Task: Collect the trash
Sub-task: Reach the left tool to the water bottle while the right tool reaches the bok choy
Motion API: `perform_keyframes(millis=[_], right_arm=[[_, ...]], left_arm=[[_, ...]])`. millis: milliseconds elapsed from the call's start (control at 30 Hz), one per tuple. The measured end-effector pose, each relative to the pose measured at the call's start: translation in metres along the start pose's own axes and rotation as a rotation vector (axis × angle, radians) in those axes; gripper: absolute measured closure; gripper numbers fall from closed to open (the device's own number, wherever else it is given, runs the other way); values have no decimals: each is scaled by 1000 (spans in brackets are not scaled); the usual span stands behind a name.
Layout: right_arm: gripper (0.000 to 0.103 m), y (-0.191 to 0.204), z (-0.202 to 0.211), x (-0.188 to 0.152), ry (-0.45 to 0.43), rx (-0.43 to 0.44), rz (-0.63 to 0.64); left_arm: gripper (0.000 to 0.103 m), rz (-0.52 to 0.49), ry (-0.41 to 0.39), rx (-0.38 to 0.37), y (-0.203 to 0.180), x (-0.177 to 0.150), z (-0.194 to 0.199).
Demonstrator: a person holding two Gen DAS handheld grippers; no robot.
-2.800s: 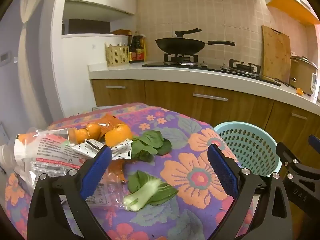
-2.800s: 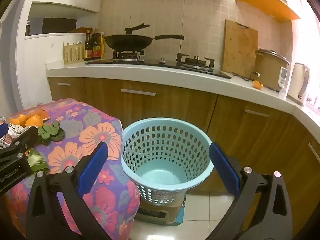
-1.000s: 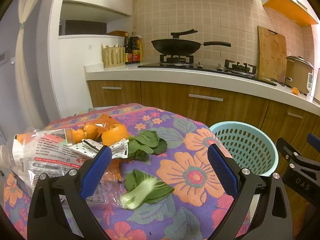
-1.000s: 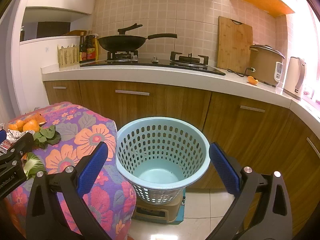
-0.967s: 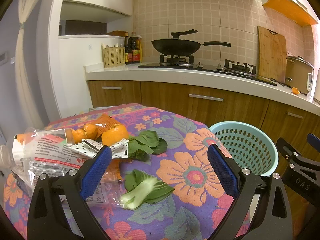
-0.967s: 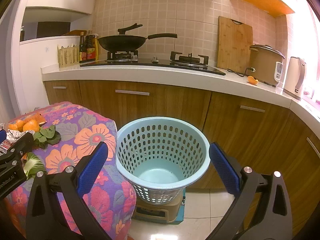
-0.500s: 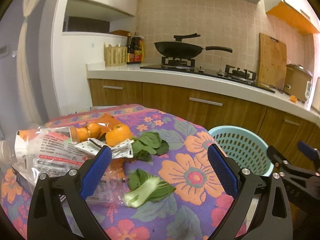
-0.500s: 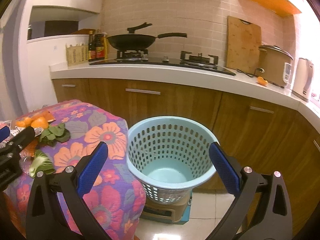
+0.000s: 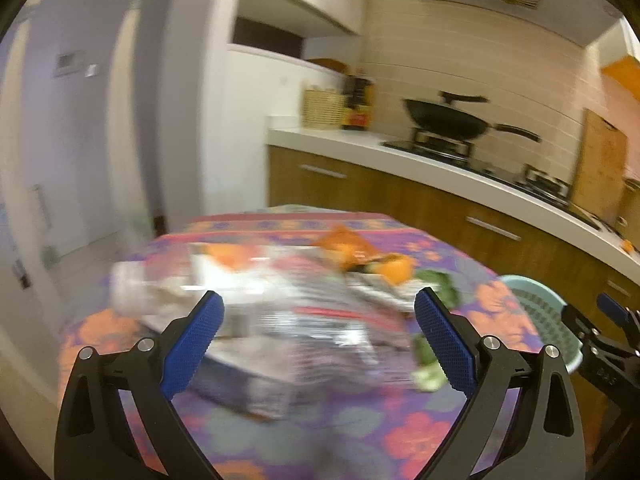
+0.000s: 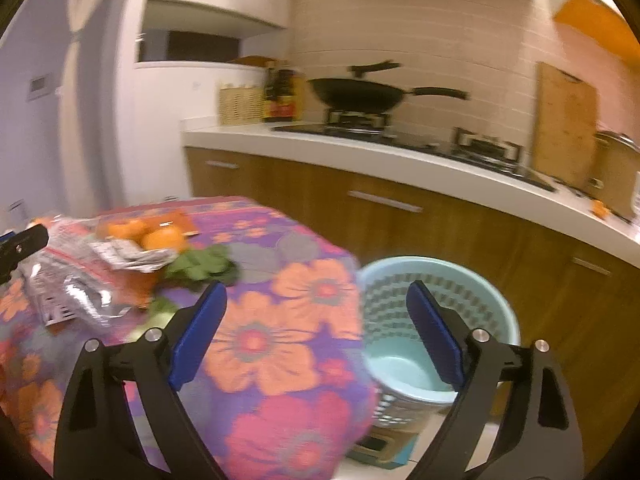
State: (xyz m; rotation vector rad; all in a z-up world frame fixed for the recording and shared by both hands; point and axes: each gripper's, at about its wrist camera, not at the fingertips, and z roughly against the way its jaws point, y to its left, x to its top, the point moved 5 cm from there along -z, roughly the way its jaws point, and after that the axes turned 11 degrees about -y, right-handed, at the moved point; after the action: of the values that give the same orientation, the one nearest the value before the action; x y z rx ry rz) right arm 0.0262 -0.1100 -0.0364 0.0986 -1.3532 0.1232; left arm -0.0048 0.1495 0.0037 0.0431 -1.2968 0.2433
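Both hand-held grippers, left [image 9: 316, 340] and right [image 10: 316, 336], are released, the right just narrowing on nothing. Pinch the wrapper [image 9: 304, 312] by an edge, clear of the cloth.

Both fisheye views are smeared by motion blur, most heavily across the crinkled plastic wrappers [image 9: 304, 312] on the worktop. Warm indoor light is cast throughout; edges are bent and darkly vignetted, and glare is seen on the wrappers.

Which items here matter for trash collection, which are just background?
Job:
- crinkled plastic wrappers
- orange peels
- leafy greens
- blue basket
- left gripper, jaws open, nothing held
- right gripper, jaws open, nothing held

Background:
- wok
- cutting board
- sauce bottles
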Motion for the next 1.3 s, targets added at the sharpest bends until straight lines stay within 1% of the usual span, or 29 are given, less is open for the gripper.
perform_keyframes(millis=[100, 200, 267, 367, 400, 433, 500, 533, 600, 700, 733, 767, 800, 867, 967, 1033, 1100, 1133, 1167, 1233, 1300], right_arm=[[20, 21, -9, -2, 41, 80, 4], [21, 41, -21, -5, 92, 162, -2], [21, 54, -31, -9, 126, 202, 7], [22, 67, -42, -14, 167, 240, 22], [25, 75, -48, -18, 200, 273, 27], [26, 79, -52, -20, 222, 290, 25], [29, 84, -60, -23, 266, 321, 27], [29, 85, -63, -23, 283, 333, 24], [29, 87, -68, -24, 303, 349, 17], [29, 89, -73, -28, 333, 361, 18], [29, 90, -74, -28, 340, 362, 21], [29, 90, -74, -29, 343, 365, 25], [29, 91, -75, -29, 345, 369, 30], [29, 92, -76, -30, 348, 368, 42], [29, 94, -79, -31, 350, 370, 53], [29, 95, -78, -31, 351, 368, 55], [29, 96, -78, -32, 356, 370, 56], [29, 96, -78, -32, 360, 372, 57], [29, 97, -79, -33, 365, 374, 58], [29, 98, -82, -35, 383, 381, 60], [29, 100, -85, -38, 405, 386, 61]], left_arm=[[10, 32, -15, 76, 35, 6, 6], [10, 62, -8, 116, 62, 11, 5], [11, 82, 4, 111, 73, 12, 4], [11, 123, 33, 68, 81, 11, 0], [11, 123, 40, 46, 81, 11, -1], [11, 116, 40, 43, 81, 10, 0], [12, 95, 49, 57, 84, 9, -3], [12, 89, 53, 78, 89, 9, -6], [12, 113, 51, 89, 103, 11, -9], [13, 179, 77, 70, 127, 9, -18], [13, 203, 82, 53, 133, 9, -21], [13, 238, 94, 16, 137, 8, -25], [13, 281, 110, -38, 140, 6, -29], [14, 338, 140, -107, 143, 3, -36], [23, 378, 159, -165, 138, -2, -39], [24, 385, 157, -186, 135, -4, -37], [24, 371, 151, -190, 131, -7, -34], [25, 365, 149, -194, 129, -8, -33], [29, 359, 149, -199, 127, -8, -33], [29, 348, 158, -197, 126, -8, -35], [25, 349, 161, -189, 128, -10, -34]])
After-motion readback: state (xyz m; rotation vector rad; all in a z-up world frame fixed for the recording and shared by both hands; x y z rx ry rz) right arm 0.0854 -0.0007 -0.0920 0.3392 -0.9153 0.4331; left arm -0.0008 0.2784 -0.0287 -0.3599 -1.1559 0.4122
